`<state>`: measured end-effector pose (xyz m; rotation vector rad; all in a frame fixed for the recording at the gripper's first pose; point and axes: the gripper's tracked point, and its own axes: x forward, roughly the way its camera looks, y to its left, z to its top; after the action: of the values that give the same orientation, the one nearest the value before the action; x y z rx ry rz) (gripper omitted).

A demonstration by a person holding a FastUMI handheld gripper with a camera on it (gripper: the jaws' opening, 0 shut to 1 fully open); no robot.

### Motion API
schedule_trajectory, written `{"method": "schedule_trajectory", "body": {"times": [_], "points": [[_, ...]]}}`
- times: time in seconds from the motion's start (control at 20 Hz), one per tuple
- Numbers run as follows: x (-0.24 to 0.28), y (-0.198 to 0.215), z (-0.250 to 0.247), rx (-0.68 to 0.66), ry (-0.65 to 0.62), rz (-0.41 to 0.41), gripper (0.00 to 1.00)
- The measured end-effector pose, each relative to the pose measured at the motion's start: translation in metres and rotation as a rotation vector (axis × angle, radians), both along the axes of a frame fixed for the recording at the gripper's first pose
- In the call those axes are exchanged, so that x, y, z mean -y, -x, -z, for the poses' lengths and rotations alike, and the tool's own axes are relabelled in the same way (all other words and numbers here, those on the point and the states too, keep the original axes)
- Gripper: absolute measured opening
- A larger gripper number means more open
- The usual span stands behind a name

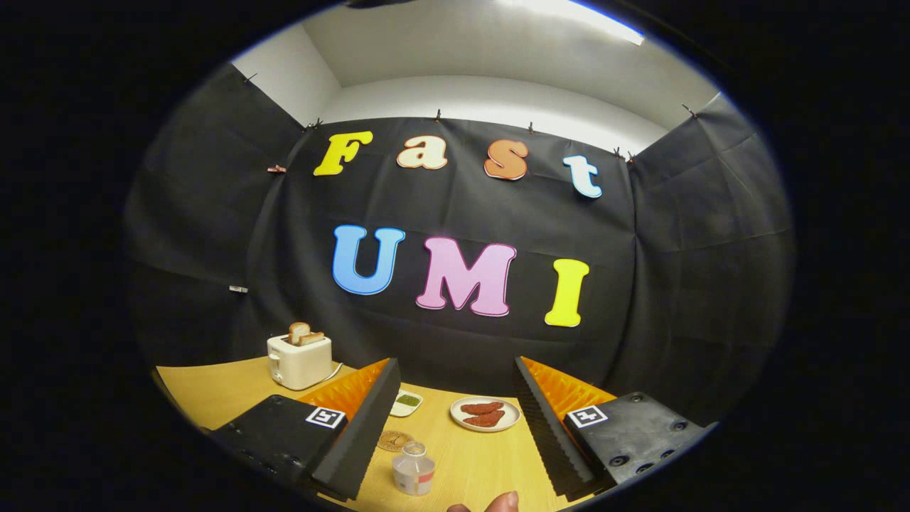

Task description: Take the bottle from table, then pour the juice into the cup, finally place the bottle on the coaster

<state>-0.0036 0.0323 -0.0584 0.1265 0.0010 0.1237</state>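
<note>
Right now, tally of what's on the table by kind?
Bottle, between the open tongs: 1
Coaster: 1
Toaster: 1
Toast slices in the toaster: 2
Plate of reddish food: 1
Small dish with something green: 1
Total: 7

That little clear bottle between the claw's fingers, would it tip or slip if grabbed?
The bottle looks squat and broad-based, so probably steady when nudged. Its clear, smooth-looking wall may be slippery, though the open claw's ridged fingers should help. It seems light.

Gripper camera high, facing table and wall.
</note>
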Motion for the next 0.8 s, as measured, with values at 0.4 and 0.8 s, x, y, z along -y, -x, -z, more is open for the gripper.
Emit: {"method": "schedule_trajectory", "body": {"times": [0.4, 0.8], "points": [[-0.047, 0.005, 0.118, -0.118, -0.077, -0.063, 0.97], [-0.072, -0.011, 0.215, -0.183, -0.080, -0.042, 0.97]]}}
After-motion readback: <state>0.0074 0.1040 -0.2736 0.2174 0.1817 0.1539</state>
